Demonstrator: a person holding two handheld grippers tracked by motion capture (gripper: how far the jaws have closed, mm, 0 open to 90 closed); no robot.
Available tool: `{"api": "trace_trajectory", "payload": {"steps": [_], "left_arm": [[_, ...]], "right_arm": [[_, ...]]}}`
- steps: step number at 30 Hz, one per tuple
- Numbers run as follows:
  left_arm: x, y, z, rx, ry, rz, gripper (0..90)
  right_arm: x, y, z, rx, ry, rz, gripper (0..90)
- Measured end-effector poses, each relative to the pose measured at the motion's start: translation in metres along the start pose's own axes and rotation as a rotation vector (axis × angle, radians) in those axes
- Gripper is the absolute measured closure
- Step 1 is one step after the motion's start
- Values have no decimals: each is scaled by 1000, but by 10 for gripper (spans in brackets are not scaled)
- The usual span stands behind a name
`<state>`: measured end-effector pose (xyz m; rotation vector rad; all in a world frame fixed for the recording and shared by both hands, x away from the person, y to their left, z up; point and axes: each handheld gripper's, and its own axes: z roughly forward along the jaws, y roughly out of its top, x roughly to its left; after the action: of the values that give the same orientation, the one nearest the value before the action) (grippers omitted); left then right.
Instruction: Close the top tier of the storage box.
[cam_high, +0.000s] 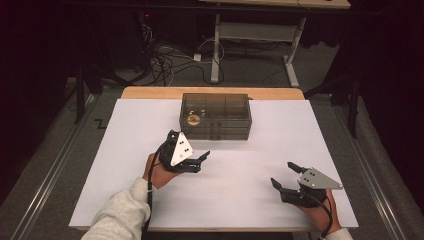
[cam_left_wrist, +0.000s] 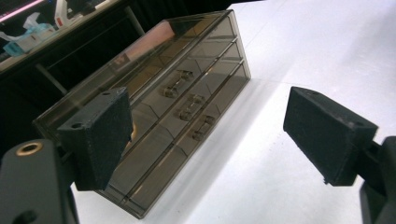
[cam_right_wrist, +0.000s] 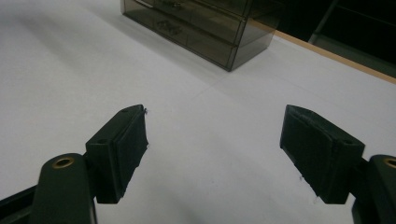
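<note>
Near the far edge of the white desk (cam_high: 125, 165) sits a smoky translucent drawer box (cam_high: 215, 116), three drawers stacked, each with a small clear handle, all pushed in as far as I can tell. Something small and round, orange-gold, shows through the box's left side; I cannot identify it. Left tool (cam_high: 199, 161) hovers just short of the box front, tilted, jaws spread wide and empty; the left gripper view looks between them at the drawer handles (cam_left_wrist: 190, 106). Right tool (cam_high: 284, 175) hangs low over bare desk, well apart from the box, jaws likewise apart and holding nothing. Risks, as I judge them: the handles look small and slick, so a pad could slip off; a one-sided pull with the box unbraced would likely drag the whole light box forward or skew it. No brand, label or legible writing visible anywhere on box, tools or desk.
</note>
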<state>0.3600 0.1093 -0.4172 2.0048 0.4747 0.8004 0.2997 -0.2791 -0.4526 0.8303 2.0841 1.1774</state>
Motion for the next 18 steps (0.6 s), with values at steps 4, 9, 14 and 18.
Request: {"api": "trace_trajectory", "payload": {"steps": [4,9,14,18], "left_arm": [[-1,-1,-3,-2,-5,4,149],[-1,-2,-8,-1,-9,2,149],[-1,-4,-12,0,1,4,149],[-1,-6,-17,-3,4,0,149]], "right_arm": [[1,1,0,-1,1,-5,230],[3,1,0,0,2,-8,230],[4,2,0,0,4,-15,230],[6,3,0,0,6,-19,230]]}}
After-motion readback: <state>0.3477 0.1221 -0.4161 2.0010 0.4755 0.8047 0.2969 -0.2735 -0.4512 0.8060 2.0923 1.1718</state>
